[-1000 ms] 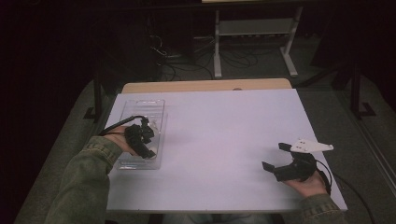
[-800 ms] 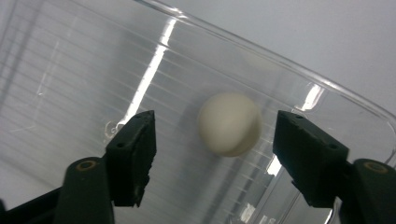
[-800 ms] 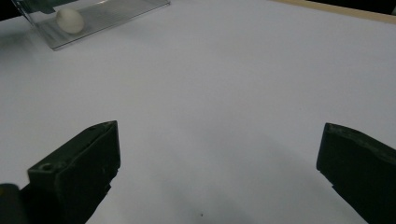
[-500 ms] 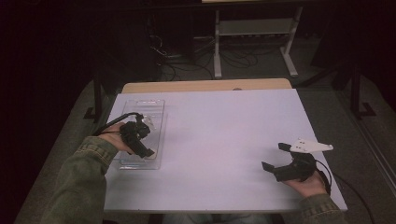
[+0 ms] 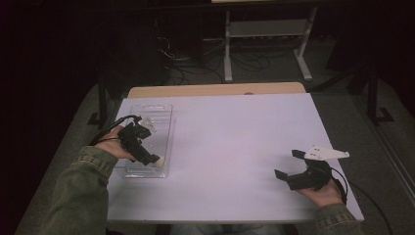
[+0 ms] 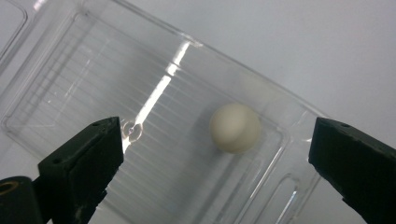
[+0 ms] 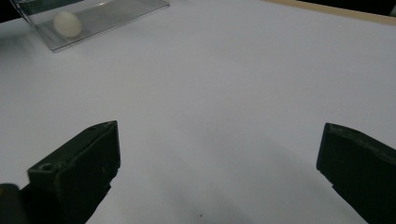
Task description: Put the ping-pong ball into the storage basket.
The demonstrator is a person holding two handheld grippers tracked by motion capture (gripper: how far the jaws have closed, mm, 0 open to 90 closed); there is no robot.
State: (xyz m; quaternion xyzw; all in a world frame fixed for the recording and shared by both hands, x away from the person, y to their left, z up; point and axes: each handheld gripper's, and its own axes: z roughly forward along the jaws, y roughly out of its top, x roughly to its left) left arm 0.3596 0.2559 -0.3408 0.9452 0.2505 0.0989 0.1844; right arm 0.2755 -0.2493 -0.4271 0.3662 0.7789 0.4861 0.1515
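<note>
On the white rectangular table (image 5: 230, 147), toward its left edge: one clear, ribbed plastic tray (image 5: 161, 115), shallow and oblong, lying flat with its long side running away from the person. All places below are taken from this tray.

Item, in the tray: one small, off-white, smooth ball (image 6: 234, 127), resting on the ribbed floor close to the tray's near end wall. It is free of both jaws. In the right gripper view the same ball (image 7: 67, 23) sits inside the tray's (image 7: 107, 16) clear wall.

Item, above the tray's near end: the black left gripper (image 5: 145, 145), held in the left hand (image 5: 113, 145), pointing down at the ball. Its jaws have just been opening and now stand wide, one on each side of the ball, neither pad touching it; nothing is gripped.

Item, well apart from the tray, near the table's right front corner: the black right gripper (image 5: 288, 164), carrying a grey three-cornered plate, held in the right hand (image 5: 320, 192). Its jaws stand wide over bare tabletop, with nothing between them, aimed toward the tray.
</note>
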